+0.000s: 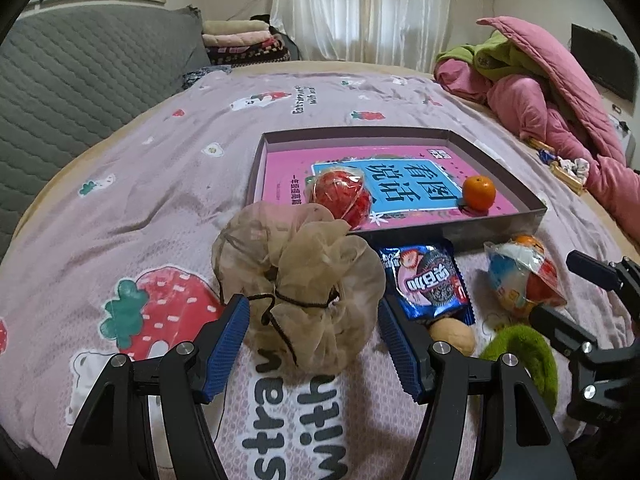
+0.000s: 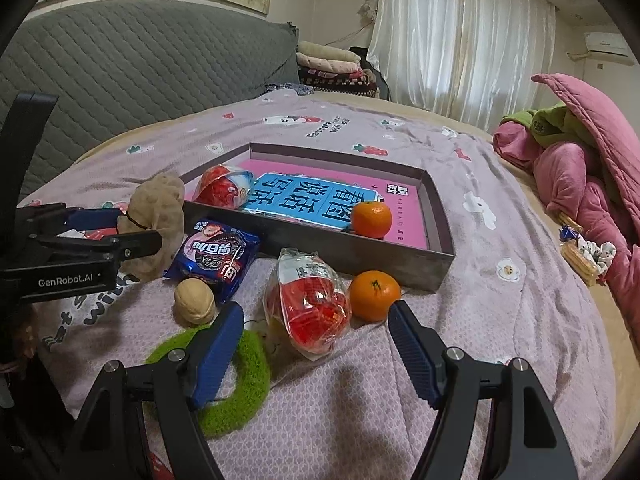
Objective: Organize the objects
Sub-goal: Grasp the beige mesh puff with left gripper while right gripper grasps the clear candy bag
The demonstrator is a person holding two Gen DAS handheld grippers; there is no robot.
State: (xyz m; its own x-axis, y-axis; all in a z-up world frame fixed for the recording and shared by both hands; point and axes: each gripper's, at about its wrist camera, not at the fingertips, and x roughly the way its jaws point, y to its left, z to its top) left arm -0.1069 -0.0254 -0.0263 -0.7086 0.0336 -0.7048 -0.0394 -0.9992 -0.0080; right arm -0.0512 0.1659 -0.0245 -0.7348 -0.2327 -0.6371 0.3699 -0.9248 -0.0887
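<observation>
My left gripper (image 1: 314, 312) is open, its blue pads on either side of a beige mesh drawstring pouch (image 1: 304, 280) lying on the bed; it also shows in the right wrist view (image 2: 154, 216). My right gripper (image 2: 316, 316) is open around a red snack packet (image 2: 310, 304). A shallow grey box (image 2: 436, 256) holds a pink book (image 2: 404, 208), a red wrapped ball (image 2: 224, 190) and an orange (image 2: 372, 219). A second orange (image 2: 374, 296), a walnut (image 2: 195, 300), a blue cookie packet (image 2: 216, 256) and a green fuzzy ring (image 2: 244, 380) lie in front of the box.
A pink quilt (image 2: 580, 168) is heaped at the right with small wrappers (image 2: 584, 256) beside it. A grey padded headboard (image 2: 120, 64) stands at the left, folded blankets (image 2: 332, 68) at the back.
</observation>
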